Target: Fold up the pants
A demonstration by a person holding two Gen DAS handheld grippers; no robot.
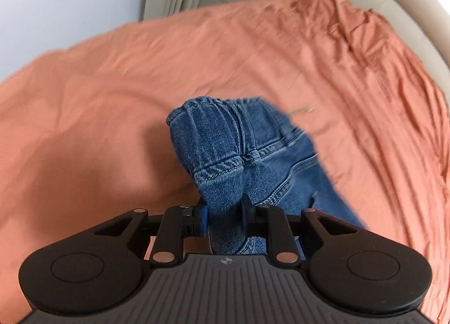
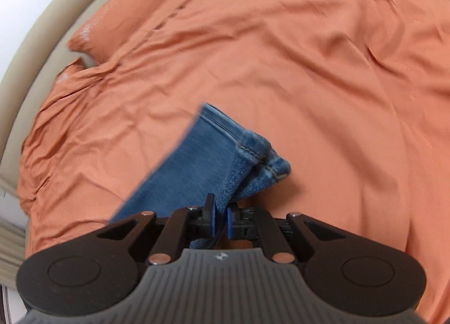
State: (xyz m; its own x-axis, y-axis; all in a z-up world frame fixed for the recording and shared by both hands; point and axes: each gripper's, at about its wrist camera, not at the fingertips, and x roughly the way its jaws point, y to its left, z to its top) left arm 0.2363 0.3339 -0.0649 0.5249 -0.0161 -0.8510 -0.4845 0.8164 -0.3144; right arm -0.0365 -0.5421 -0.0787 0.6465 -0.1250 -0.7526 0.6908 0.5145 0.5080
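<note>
We hold the jeans [image 1: 239,155] above the bed [image 1: 112,98], a bunched denim end in each gripper. The left gripper [image 1: 225,215] has its fingers clamped on a thick wad near a seam. The right gripper [image 2: 220,218] has its fingers nearly together on a thin hem fold. We judge the right hold the weaker: a quick pull could slip the hem free. The bed offers wide bare cover around the jeans. The pillows [image 2: 118,17] lie well beyond them, by the headboard [image 2: 36,42].

Bright, soft daylight; motion-blurred, fisheye-warped edges
</note>
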